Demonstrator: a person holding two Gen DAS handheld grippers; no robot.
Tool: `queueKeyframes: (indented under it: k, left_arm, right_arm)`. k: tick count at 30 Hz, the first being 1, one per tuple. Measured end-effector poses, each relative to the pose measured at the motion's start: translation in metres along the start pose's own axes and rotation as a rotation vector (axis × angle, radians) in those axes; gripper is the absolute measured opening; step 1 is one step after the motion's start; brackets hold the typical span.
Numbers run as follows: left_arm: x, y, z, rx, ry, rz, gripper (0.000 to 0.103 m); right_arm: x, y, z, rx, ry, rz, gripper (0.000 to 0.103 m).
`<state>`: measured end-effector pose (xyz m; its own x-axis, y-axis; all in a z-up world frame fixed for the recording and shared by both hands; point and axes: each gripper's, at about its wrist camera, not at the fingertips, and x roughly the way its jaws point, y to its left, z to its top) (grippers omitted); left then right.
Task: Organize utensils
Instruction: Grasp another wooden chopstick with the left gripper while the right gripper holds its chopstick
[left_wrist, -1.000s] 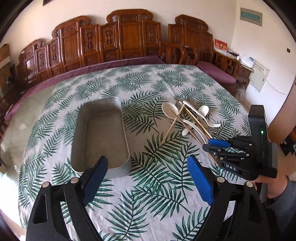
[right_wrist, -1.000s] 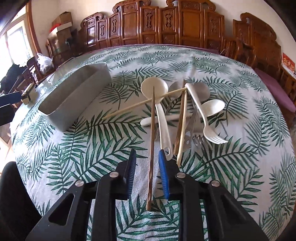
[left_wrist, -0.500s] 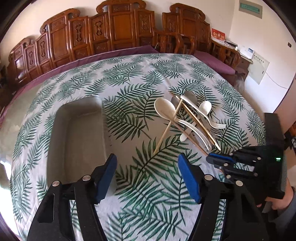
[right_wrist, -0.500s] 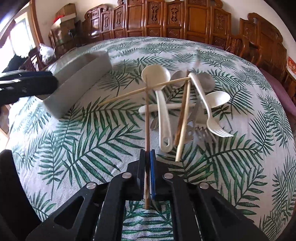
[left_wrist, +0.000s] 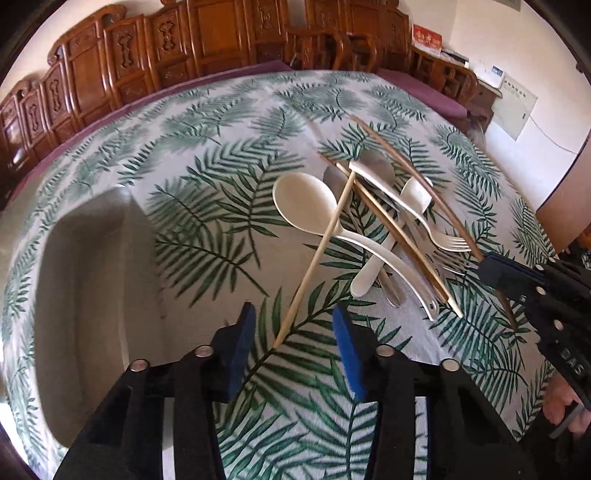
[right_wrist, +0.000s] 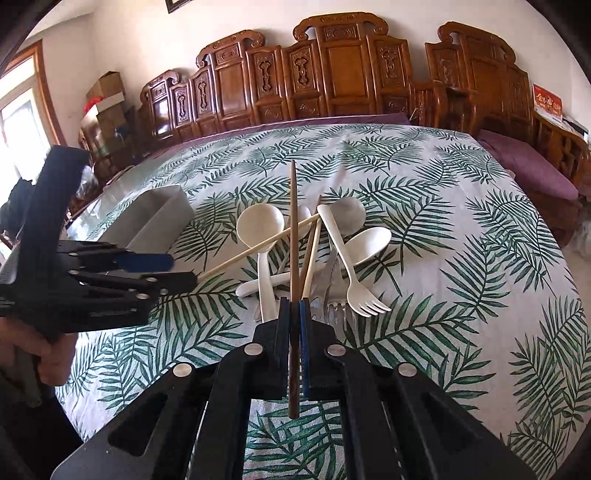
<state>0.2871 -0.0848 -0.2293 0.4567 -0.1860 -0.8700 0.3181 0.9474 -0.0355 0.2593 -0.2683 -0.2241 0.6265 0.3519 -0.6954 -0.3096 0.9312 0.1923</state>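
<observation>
- Since a second ago our right claw (right_wrist: 291, 314) has closed on the dark brown chopstick (right_wrist: 293, 236) and tipped it up off the pile, so its far end now points toward the carved wooden chairs (right_wrist: 332, 85)
- Our left claw (left_wrist: 291, 325) has come down and across from beside the grey tray (left_wrist: 85, 295) to the near tip of the pale chopstick (left_wrist: 317, 254)
- Right claw now: blue pads pressed together on the dark brown chopstick, whose short end pokes out behind the pads toward the camera
- Left claw now: its jaws are closing with the tip of the pale chopstick lying between them, and the blue pads (left_wrist: 242, 343) are not yet touching it
- That pale chopstick rests slanted across the bowl of the big cream spoon (left_wrist: 306, 203), its far end up on the heap
- We see the rest of the utensils still heaped on the leaf-print cloth of the counter (left_wrist: 221, 155): another brown chopstick (left_wrist: 399, 236), a second cream spoon (right_wrist: 365, 240), a cream fork (right_wrist: 354, 280), and some metal pieces underneath that are too hidden to name
- Grey tray sits to the left of the heap, well apart from it, and holds nothing that we can see
- From the right wrist view our left hand (right_wrist: 48, 350) shows at the left edge, gripping the handle of its tool
- From the left wrist view part of our right hand (left_wrist: 565, 402) shows at the right edge
</observation>
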Motion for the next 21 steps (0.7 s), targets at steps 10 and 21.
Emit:
queueKeyframes:
  k: [10, 21]
  left_arm:
    - [0.025, -0.003, 0.011, 0.011, 0.024, -0.041, 0.015]
    - [-0.023, -0.004, -0.012, 0.016, -0.067, -0.053, 0.004]
  right_arm:
    - [0.000, 0.004, 0.001, -0.011, -0.008, 0.009, 0.006]
    - [-0.001, 0.013, 0.000, -0.024, -0.007, 0.004, 0.006]
